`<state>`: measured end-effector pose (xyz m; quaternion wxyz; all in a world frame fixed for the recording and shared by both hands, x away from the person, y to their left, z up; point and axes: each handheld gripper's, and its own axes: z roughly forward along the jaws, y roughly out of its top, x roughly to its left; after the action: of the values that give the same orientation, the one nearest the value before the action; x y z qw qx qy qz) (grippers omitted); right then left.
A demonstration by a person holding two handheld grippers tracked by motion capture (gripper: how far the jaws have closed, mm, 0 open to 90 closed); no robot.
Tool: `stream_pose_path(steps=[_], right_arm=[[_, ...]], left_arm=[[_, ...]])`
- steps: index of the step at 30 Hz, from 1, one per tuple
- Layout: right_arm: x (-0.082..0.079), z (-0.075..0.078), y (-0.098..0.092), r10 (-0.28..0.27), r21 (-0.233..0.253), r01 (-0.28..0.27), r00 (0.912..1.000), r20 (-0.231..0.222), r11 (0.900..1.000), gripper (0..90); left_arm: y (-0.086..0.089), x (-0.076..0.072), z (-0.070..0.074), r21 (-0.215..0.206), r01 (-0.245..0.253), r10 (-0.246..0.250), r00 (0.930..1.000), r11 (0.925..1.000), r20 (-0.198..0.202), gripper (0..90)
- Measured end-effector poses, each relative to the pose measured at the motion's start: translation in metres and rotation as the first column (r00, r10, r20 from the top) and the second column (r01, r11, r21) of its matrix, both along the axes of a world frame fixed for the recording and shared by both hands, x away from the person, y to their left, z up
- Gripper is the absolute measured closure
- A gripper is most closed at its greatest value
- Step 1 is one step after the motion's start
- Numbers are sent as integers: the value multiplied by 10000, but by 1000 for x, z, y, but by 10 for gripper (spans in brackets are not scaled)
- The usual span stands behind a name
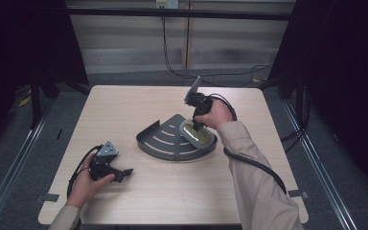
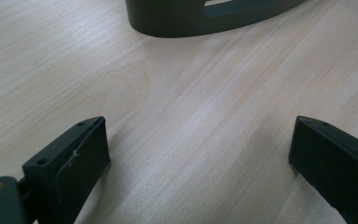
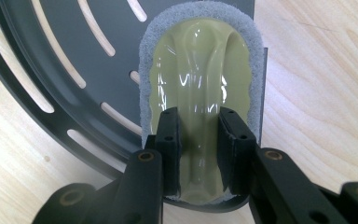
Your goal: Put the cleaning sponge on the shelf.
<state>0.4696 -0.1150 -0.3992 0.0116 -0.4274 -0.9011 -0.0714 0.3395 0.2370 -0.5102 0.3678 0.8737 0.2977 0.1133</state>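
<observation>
While the left tongs (image 1: 124,172) rest open on the bench (image 1: 139,201) at near left, the right tongs (image 1: 197,125) reach down into the corner shelf tray (image 1: 160,141). Left gripper view: jaws wide apart, tray wall (image 2: 177,21) beyond. Right gripper view: right tongs (image 3: 199,140) pinch the sponge's (image 3: 200,60) yellow-green ridge, running straight away from them, at the tray's right.

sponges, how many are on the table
1. The sponge, yellow-green with a grey foam rim, lies in the dark slotted corner tray at its right end, pinched on its middle ridge by the right gripper. None seen elsewhere.
</observation>
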Motion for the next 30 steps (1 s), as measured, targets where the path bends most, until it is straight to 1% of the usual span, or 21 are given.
stream_pose_path(steps=[16,22,30], right_arm=[[1,-6,1,-6,50,6,10000,29,10000,720],[1,-10,1,2,18,-2,9999,-114,10000,720],[1,-12,0,-15,7,15,9999,-106,10000,720]], left_arm=[[0,0,0,-5,3,-3,10000,10000,-4,43],[0,0,0,-11,-3,3,10000,10000,-6,43],[0,0,0,8,-12,12,10000,10000,-1,43]])
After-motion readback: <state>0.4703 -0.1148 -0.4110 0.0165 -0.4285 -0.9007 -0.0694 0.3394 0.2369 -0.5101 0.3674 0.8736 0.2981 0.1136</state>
